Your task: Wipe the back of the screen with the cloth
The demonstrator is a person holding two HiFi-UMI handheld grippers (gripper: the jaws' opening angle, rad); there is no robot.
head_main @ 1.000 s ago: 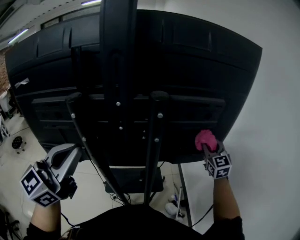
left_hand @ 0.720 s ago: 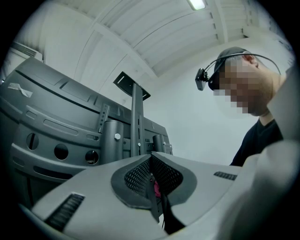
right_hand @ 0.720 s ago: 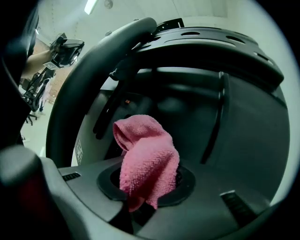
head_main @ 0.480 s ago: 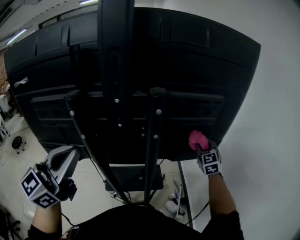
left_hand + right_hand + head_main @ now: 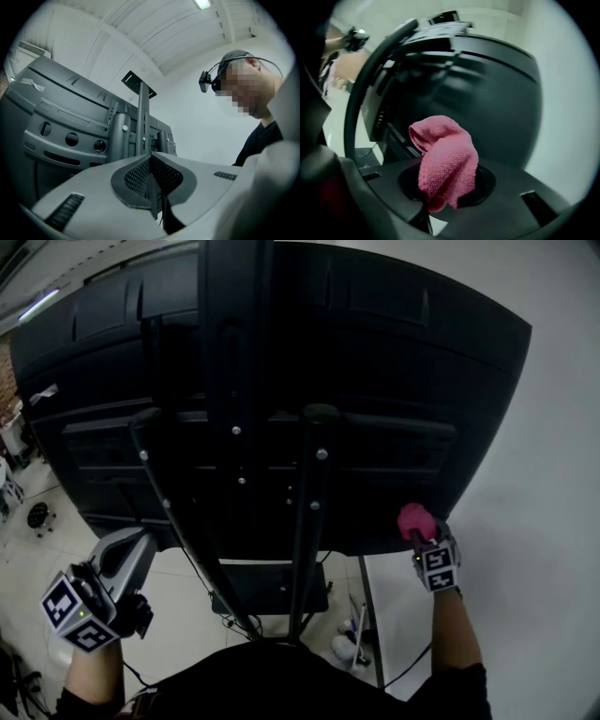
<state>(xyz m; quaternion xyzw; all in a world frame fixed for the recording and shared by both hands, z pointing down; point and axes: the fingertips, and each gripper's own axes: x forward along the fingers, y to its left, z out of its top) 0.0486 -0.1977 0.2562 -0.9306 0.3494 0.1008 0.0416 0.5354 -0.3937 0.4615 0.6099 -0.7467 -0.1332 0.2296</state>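
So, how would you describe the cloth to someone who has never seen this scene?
The back of a black screen fills the head view. At its lower right edge, the right gripper holds a small crumpled cloth. It is the only pink thing among black and grey parts.

The dark back of the screen fills the upper frame, tilted toward the camera; two black stand posts run down its middle to a base near the floor; the right hand-held gripper reaches up to the panel's lower right edge, a pink cloth bunched at its tip and touching the panel; the left hand-held gripper hangs low at the left, apart from the screen, below its lower left corner; a white wall stands at the right.
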